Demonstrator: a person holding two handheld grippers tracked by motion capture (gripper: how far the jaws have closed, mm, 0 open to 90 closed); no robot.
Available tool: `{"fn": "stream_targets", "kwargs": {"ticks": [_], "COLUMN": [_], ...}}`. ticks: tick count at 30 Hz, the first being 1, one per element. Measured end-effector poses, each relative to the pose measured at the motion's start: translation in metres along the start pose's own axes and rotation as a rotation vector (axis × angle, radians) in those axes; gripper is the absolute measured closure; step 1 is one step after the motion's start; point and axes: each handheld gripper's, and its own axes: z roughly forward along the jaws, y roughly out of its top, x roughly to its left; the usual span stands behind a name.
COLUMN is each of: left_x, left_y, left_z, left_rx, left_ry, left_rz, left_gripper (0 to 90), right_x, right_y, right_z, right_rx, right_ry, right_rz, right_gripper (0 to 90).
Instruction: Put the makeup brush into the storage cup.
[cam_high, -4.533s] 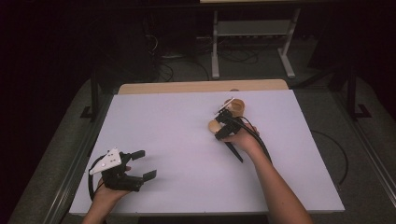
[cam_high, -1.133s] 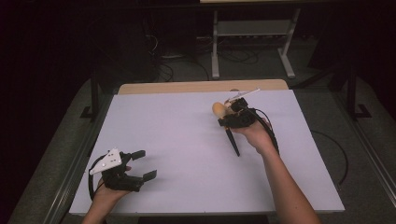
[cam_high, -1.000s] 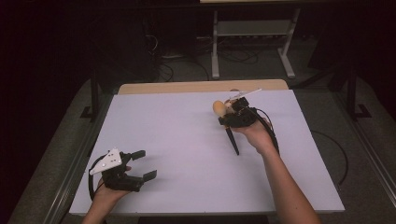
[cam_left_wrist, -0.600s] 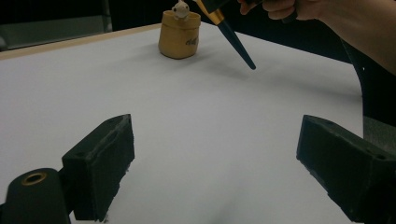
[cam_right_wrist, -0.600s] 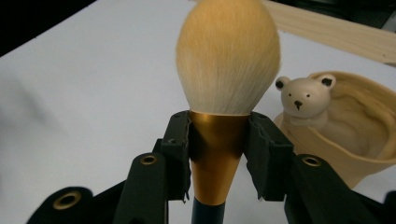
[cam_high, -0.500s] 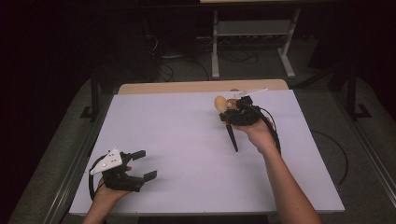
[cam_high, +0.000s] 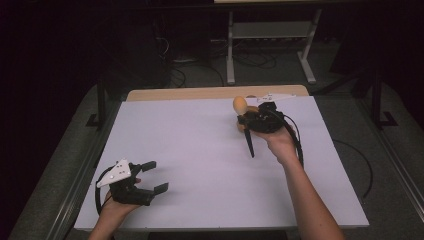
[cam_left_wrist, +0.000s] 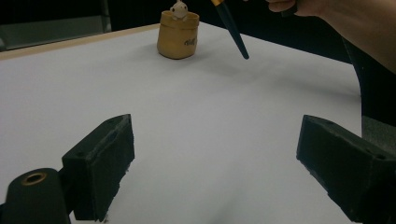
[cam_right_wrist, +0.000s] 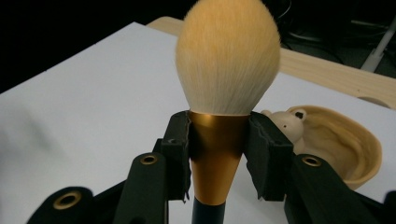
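Note:
My right gripper (cam_high: 248, 118) is shut on the gold ferrule of a makeup brush (cam_high: 240, 104). Its tan bristles point up and away, and its dark handle (cam_high: 249, 145) slants down toward the white tabletop (cam_high: 200, 150). In the right gripper view the pads (cam_right_wrist: 180, 140) clamp the ferrule (cam_right_wrist: 217, 149) on both sides. Just behind it lies a tan cup (cam_right_wrist: 345, 144) with a small bear figure (cam_right_wrist: 286, 122) at its rim. From the left gripper view the cup (cam_left_wrist: 178, 35) stands upright at the far side. My left gripper (cam_high: 155, 176) rests open near the front left, with nothing between its jaws.
A wooden strip (cam_high: 200, 93) borders the far edge of the white top. Beyond it, a metal stand (cam_high: 270, 45) and cables lie on the dark floor. A black cable (cam_high: 298, 145) trails from the right gripper along the forearm.
The right hand has carried the brush a little up and toward the far edge, away from the cup. The left gripper has stayed where it was.

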Motion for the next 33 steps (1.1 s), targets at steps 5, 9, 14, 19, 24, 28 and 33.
{"fn": "stream_targets", "kwargs": {"ticks": [5, 9, 14, 19, 24, 28, 33], "left_x": [-0.001, 0.0, 0.0, 0.0, 0.0, 0.001, 0.001], "left_y": [0.0, 0.0, 0.0, 0.0, 0.0, 0.0, 0.0], "left_z": [0.0, 0.0, 0.0, 0.0, 0.0, -0.001, -0.001], "left_rx": [-0.001, -0.002, -0.002, -0.001, -0.005, -0.003, 0.0], "left_ry": [0.0, 0.0, 0.001, 0.0, -0.001, -0.001, 0.0], "left_rz": [0.0, -0.001, 0.003, 0.0, -0.003, -0.005, -0.002], "left_gripper": [10.9, 10.9, 10.9, 10.9, 10.9, 10.9, 10.9], "right_x": [-0.002, -0.005, -0.006, -0.007, -0.008, -0.009, -0.011], "right_y": [0.001, 0.002, 0.003, 0.004, 0.004, 0.004, 0.003], "right_z": [-0.006, -0.016, -0.022, -0.028, -0.032, -0.035, -0.04], "right_rx": [-0.05, -0.106, -0.144, -0.19, -0.223, -0.248, -0.312], "right_ry": [-0.005, -0.024, -0.033, -0.045, -0.053, -0.057, -0.067], "right_rz": [0.0, 0.0, 0.003, -0.001, 0.001, 0.002, -0.011], "right_gripper": [61.4, 61.4, 61.4, 61.4, 61.5, 61.4, 61.5]}}
